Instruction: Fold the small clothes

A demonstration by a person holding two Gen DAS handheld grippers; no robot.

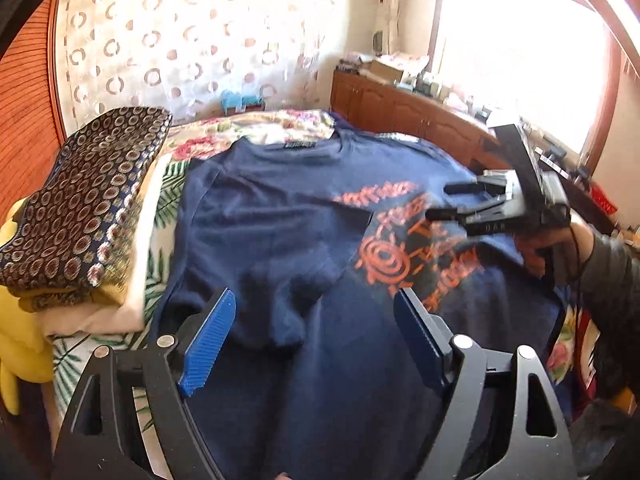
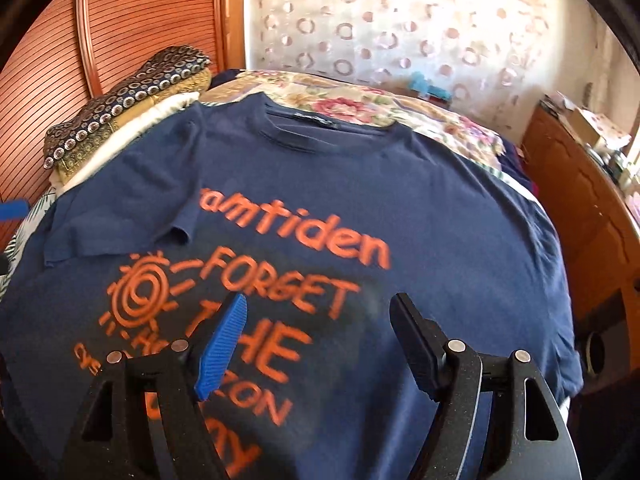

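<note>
A bed (image 2: 360, 104) covered with a floral spread is seen to carry the navy T-shirt (image 2: 440, 208), which is laid flat, front up, collar toward the far curtain (image 2: 400, 20). Its left sleeve (image 2: 132, 200) is folded in over the chest, the cuff lying at the start of the orange print (image 2: 256, 280). The right side of the shirt is spread smooth to the bed's edge, beyond which a wooden cabinet (image 2: 580, 200) stands close. At the left edge a stack of folded bedding (image 1: 80, 208), topped with a ring-patterned cloth, is found beside the shirt; in the right wrist view the shoulder lies against it. A slatted wooden door (image 2: 132, 20) is noted behind the stack.

The left tool (image 1: 316, 340) is held above the lower part of the shirt with jaws wide apart and nothing between them. The right tool (image 2: 320, 344) is likewise held open and empty over the printed chest; in the left wrist view it is seen above the shirt's right side, carried by a gloved hand (image 1: 552, 252).

The shirt's hem is cut off by both tools' frames. Items on the cabinet top are washed out by the bright window (image 1: 520, 40). The lowest print lines are blurred and partly covered.
</note>
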